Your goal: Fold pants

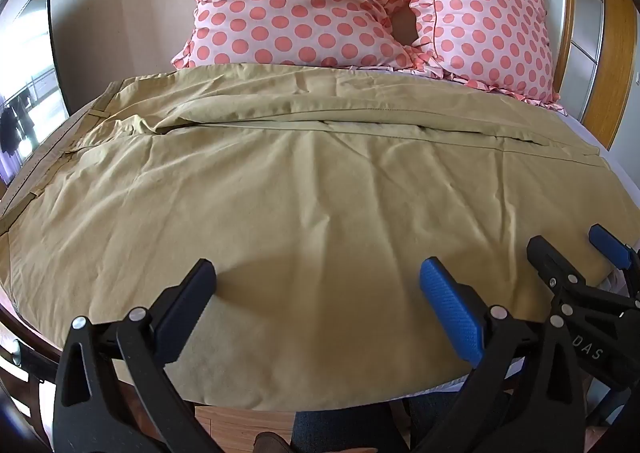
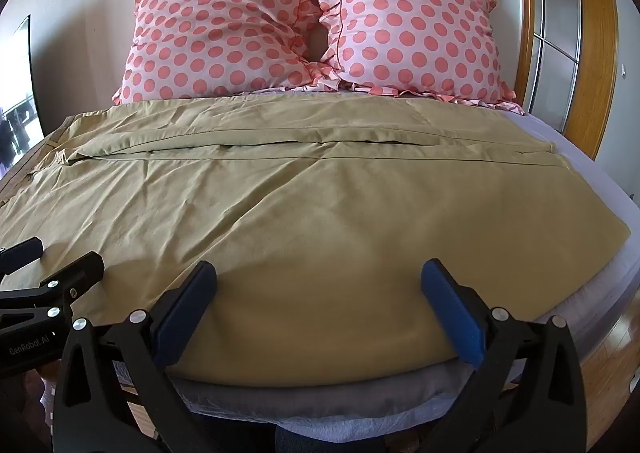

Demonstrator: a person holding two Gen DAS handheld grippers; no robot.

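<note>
Khaki pants (image 1: pixel 304 189) lie spread flat across the bed, waistband at the left, legs running to the right, one leg behind the other. They also show in the right wrist view (image 2: pixel 320 205). My left gripper (image 1: pixel 318 285) is open and empty, hovering over the near edge of the near leg. My right gripper (image 2: pixel 319 285) is open and empty over the same near edge, further right. The right gripper shows at the right of the left wrist view (image 1: pixel 568 249), and the left gripper shows at the left of the right wrist view (image 2: pixel 60 257).
Two pink polka-dot pillows (image 1: pixel 296 1) (image 2: pixel 412 25) lean against the wall at the head of the bed. A lilac sheet (image 2: pixel 592 181) shows at the bed's right side. A wooden door frame (image 2: pixel 596 45) stands at the right. Wood floor (image 2: pixel 612 357) lies below.
</note>
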